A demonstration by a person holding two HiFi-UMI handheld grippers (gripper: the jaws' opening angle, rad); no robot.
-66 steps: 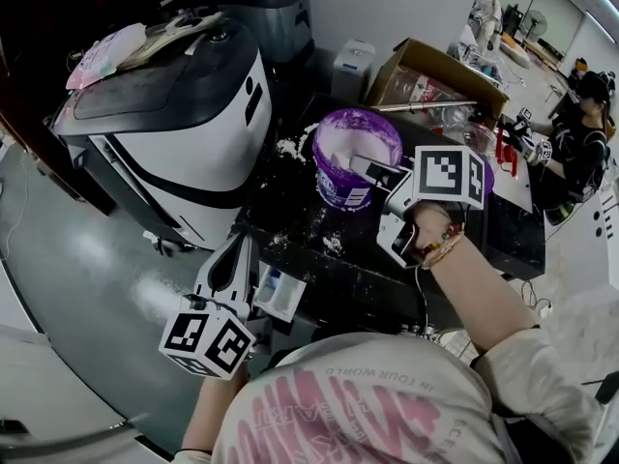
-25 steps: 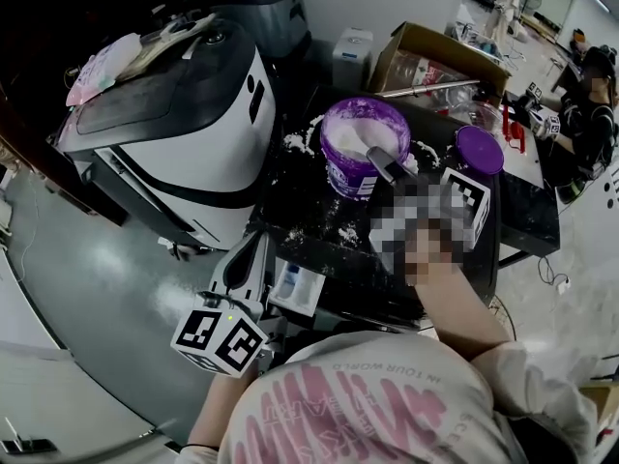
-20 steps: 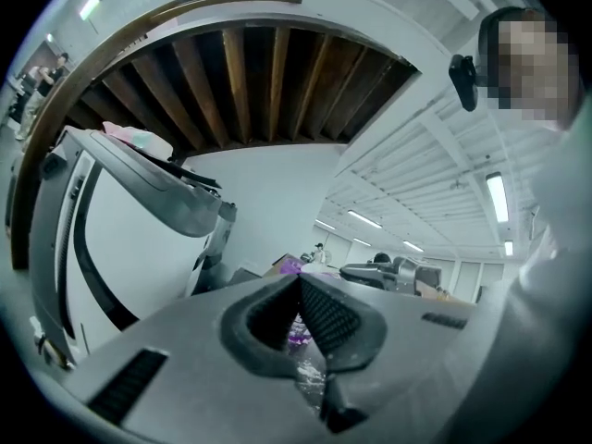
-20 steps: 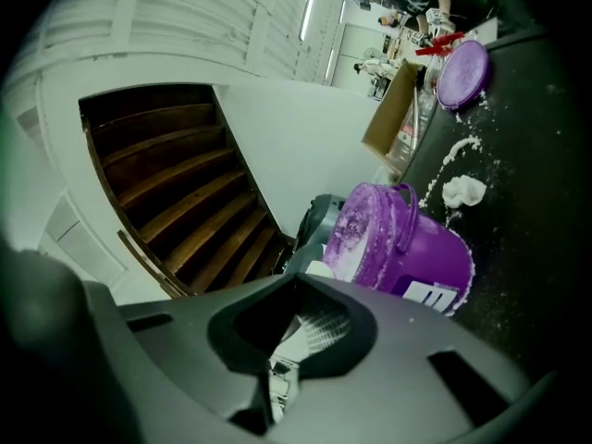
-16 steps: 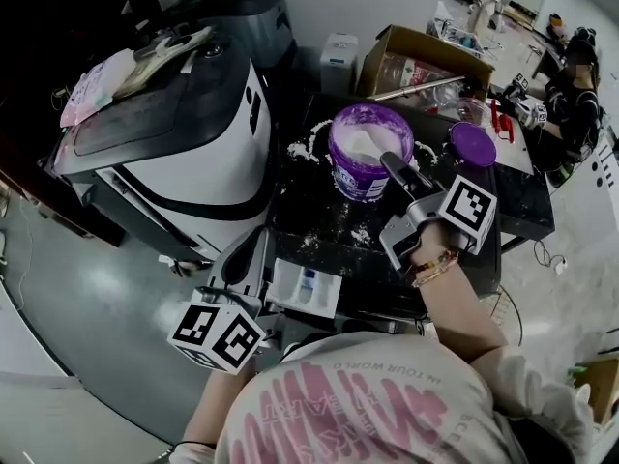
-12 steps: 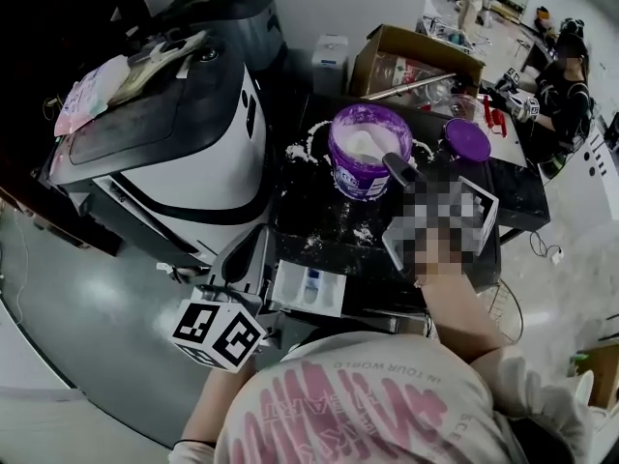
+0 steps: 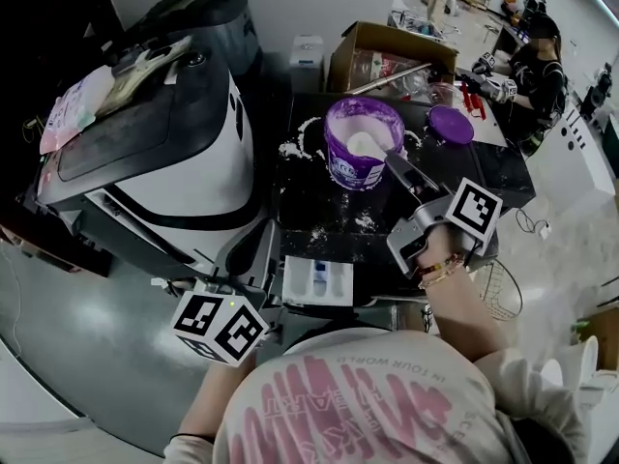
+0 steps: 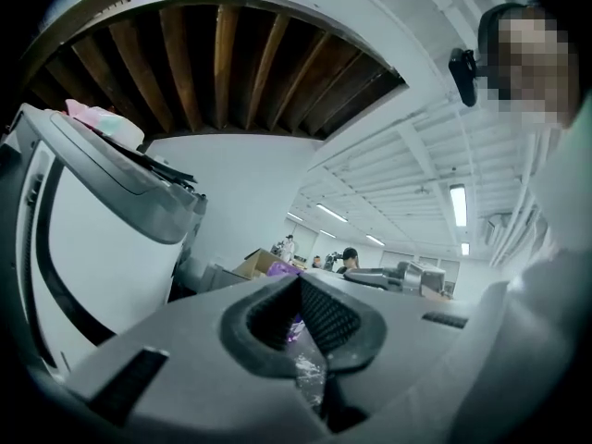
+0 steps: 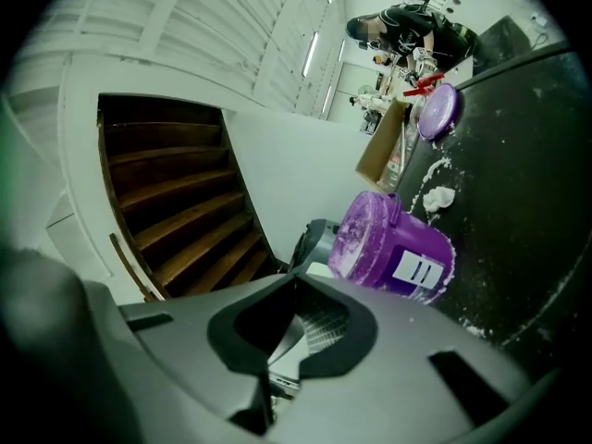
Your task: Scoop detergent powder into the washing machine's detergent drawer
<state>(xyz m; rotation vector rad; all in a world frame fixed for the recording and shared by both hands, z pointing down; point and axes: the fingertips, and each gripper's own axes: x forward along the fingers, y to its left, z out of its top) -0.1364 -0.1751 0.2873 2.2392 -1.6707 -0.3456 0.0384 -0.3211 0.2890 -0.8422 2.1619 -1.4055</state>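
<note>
A purple tub (image 7: 360, 158) of white detergent powder stands open on the black top (image 7: 464, 177); it also shows in the right gripper view as the tub (image 9: 390, 240). Its purple lid (image 7: 450, 124) lies to the right. The white detergent drawer (image 7: 319, 280) is pulled out at the near edge. My right gripper (image 7: 392, 159) is shut and empty, with its tip at the tub's near right rim. My left gripper (image 7: 259, 244) is shut too, holds nothing, and sits just left of the drawer. Both pairs of jaws, left gripper (image 8: 299, 279) and right gripper (image 9: 294, 279), meet at the tips.
Spilled powder (image 7: 298, 141) dots the black top around the tub. A large white and black appliance (image 7: 145, 153) stands close on the left. A cardboard box (image 7: 387, 54) sits behind the tub. A person (image 7: 537, 61) sits at the far right.
My right gripper has drawn back from over the powder to the tub's near right rim. The view has swung, and more of the drawer shows. My left gripper stays beside the drawer.
</note>
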